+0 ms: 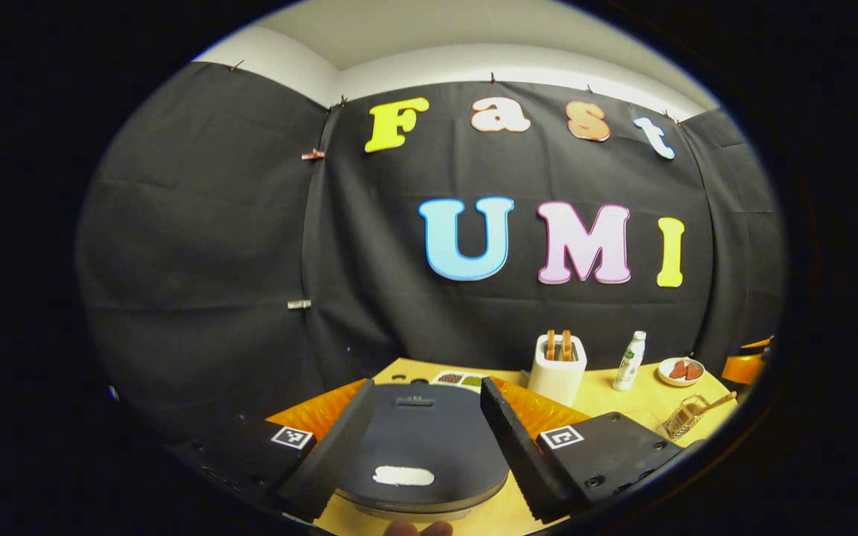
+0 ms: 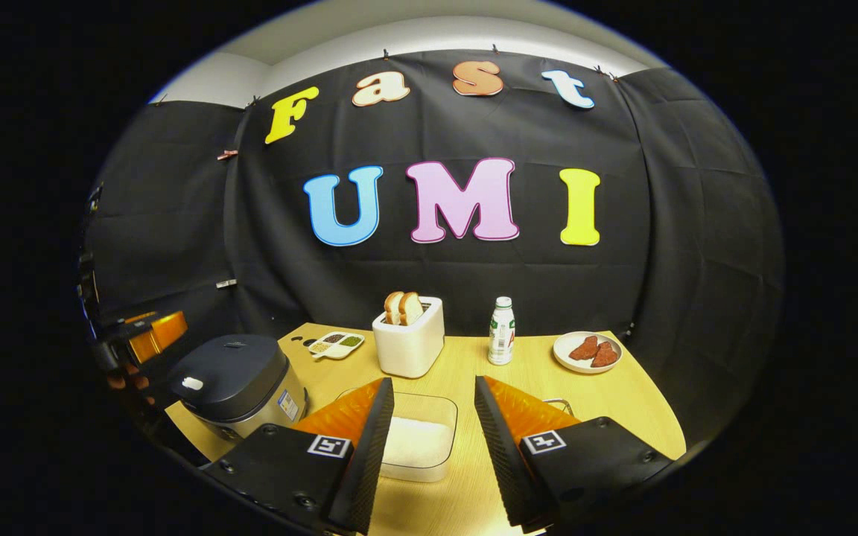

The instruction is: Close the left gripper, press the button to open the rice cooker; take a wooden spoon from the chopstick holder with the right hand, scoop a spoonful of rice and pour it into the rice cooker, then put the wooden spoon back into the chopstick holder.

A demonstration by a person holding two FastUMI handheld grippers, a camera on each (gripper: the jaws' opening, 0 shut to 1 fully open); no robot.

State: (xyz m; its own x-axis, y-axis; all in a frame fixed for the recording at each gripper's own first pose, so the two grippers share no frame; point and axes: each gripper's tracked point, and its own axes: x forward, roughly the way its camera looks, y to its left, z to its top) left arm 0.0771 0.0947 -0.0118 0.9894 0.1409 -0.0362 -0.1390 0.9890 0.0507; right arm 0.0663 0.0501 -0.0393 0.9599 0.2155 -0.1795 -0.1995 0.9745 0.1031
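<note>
**A:** Dark lid on the cooker is down flat, pale button at the near edge. In the left gripper view the left gripper sits over it with jaws spread wide, one finger on each side of the lid and neither touching it. So open, holding nothing.

**B:** Yep. From the right gripper view the cooker is at the left corner of the wooden table, lid shut. You can spot the left gripper above and to the left of it, off the table edge, bits of a hand under it. What's the right one doing?

**A:** Right gripper is wide open too, empty. A clear tub of rice sits on the table between its fingers, no contact as far as I can see.

**B:** Spoon?

**A:** Can't pick it out for sure. There's a wire holder at the right in the left gripper view with a wooden handle sticking out toward the right, could be it. In the right gripper view it's mostly hidden behind the right finger.

**B:** Rest of the table: white toaster with two slices behind the tub, small tray of grains left of it, bottle to its right, plate with reddish pieces further right.
</note>
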